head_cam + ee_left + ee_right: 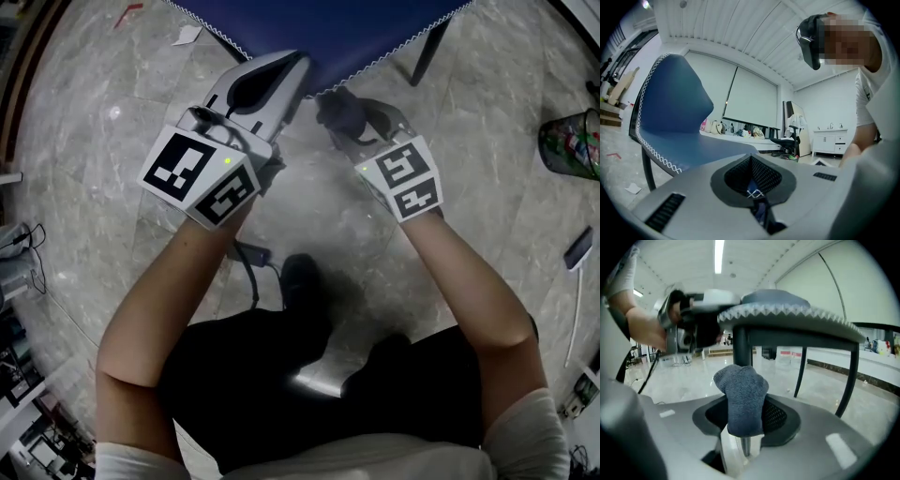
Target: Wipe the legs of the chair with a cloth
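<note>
The chair has a blue seat (pixel 319 28) with white zigzag stitching and thin black legs (pixel 429 52). My left gripper (pixel 298 80) is shut on the seat's front edge; in the left gripper view the stitched blue edge (pixel 753 192) sits between its jaws. My right gripper (pixel 352 127) is shut on a grey cloth (pixel 342 111) just under that edge. In the right gripper view the cloth (pixel 743 399) bunches up right in front of the near black leg (pixel 740 345); I cannot tell whether it touches. Two further legs (pixel 851 376) stand behind.
A green mesh bin (pixel 570 142) stands on the marble floor at the right. A paper scrap (pixel 187 35) lies beside the far left chair leg. A black cable (pixel 253 272) runs by the person's knees. An office chair (pixel 785 140) and white cabinet (pixel 829 140) stand far off.
</note>
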`<state>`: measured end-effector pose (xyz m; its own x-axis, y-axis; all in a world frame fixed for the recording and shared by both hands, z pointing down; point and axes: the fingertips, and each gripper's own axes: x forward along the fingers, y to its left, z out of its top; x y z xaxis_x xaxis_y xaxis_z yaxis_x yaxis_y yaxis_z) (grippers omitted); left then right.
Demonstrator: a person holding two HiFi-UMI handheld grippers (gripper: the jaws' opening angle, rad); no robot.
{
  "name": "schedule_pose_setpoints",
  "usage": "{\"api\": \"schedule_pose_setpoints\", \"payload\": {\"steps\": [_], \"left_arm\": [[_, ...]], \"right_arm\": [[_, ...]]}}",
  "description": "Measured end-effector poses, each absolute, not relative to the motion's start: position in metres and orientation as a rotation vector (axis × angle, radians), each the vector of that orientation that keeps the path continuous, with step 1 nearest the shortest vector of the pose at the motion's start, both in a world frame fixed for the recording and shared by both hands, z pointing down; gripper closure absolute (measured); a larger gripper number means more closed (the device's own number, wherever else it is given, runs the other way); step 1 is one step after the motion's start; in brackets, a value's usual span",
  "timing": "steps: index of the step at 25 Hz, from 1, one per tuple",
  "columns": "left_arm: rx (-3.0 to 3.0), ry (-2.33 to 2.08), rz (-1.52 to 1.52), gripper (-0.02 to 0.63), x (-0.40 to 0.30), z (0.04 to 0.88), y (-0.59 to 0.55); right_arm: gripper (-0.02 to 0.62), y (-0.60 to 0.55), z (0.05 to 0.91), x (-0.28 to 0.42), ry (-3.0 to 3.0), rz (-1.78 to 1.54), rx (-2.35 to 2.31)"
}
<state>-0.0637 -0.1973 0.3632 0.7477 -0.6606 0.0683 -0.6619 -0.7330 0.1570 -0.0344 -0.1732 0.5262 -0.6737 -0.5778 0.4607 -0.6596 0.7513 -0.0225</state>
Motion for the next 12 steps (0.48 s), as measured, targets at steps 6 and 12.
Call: {"api": "schedule_pose_setpoints", "payload": {"steps": [6, 12], "left_arm": [[2.777, -1.065, 0.007, 0.601, -0.064, 0.363, -0.196], [2.787, -1.090, -0.007, 0.601, -0.065, 0.362, -0.195]], "right_arm": [[0.431, -0.179, 0.468, -0.039, -2.636, 0.268, 1.023], [0.431, -0.171, 0.551, -0.032, -2.520, 0.304, 1.017]]}}
